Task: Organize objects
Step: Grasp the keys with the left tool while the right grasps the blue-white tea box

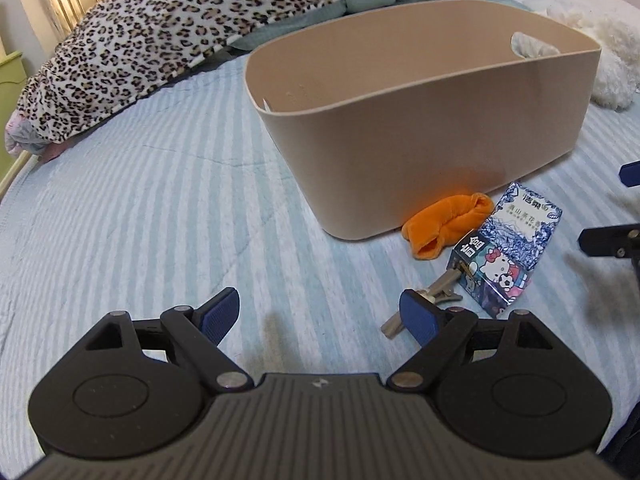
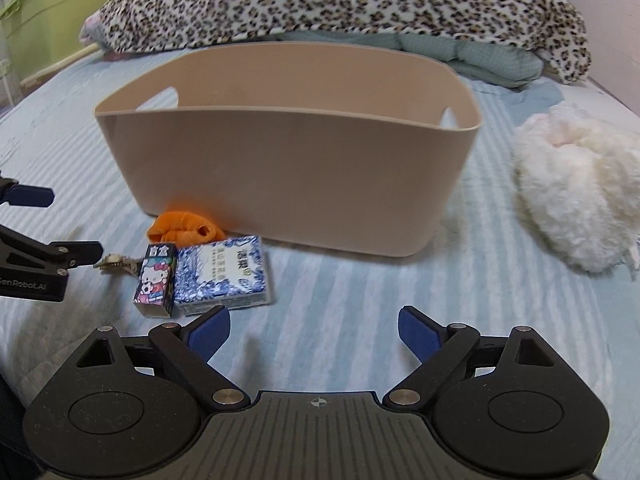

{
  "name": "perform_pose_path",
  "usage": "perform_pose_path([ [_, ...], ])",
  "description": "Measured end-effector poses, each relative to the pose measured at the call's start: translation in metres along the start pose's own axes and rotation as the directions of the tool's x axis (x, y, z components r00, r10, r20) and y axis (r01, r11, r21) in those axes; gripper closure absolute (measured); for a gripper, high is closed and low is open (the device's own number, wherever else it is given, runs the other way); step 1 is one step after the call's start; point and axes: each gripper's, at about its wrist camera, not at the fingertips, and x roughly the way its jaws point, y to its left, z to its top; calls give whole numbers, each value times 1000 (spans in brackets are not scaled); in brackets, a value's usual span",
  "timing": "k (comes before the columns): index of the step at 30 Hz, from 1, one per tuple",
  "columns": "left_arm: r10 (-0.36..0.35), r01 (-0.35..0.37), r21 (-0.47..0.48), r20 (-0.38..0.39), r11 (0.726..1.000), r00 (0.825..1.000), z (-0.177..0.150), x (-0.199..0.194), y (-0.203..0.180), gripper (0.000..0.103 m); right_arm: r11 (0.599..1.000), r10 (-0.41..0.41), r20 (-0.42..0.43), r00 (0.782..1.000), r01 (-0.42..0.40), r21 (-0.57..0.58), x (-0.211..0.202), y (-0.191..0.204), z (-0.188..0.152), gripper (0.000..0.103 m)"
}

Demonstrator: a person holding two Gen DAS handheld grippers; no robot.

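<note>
A beige plastic bin (image 1: 420, 128) (image 2: 288, 172) stands on the striped bed. In front of it lie an orange cloth (image 1: 448, 224) (image 2: 184, 230), a blue-and-white tissue pack (image 1: 520, 224) (image 2: 224, 276), a small Hello Kitty box (image 1: 492, 276) (image 2: 156, 280) and a metal hair clip (image 1: 436, 296) (image 2: 116, 262). My left gripper (image 1: 320, 316) is open and empty, left of these items, its right finger just over the clip's end. My right gripper (image 2: 314, 332) is open and empty, just right of the tissue pack.
A leopard-print blanket (image 1: 152, 28) (image 2: 340, 0) is heaped behind the bin. A white fluffy plush (image 2: 576, 192) (image 1: 608, 60) lies to the bin's right. A green container (image 2: 60, 8) stands off the bed at the far left.
</note>
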Motion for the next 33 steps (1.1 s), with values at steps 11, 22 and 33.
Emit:
perform_pose_path([
  [11,-44,45,-7,20,999,999,-2,15,6,15,999,39,-21,999,-39,-19,24,16,3,9],
  [22,-159,159,45,10,986,987,-9,-5,3,15,995,87,-30,996,-89,-49,26,29,-2,9],
  [33,-197,202,105,-56,974,979,-13,12,-11,16,995,94,-14,996,-94,-32,33,34,3,12],
])
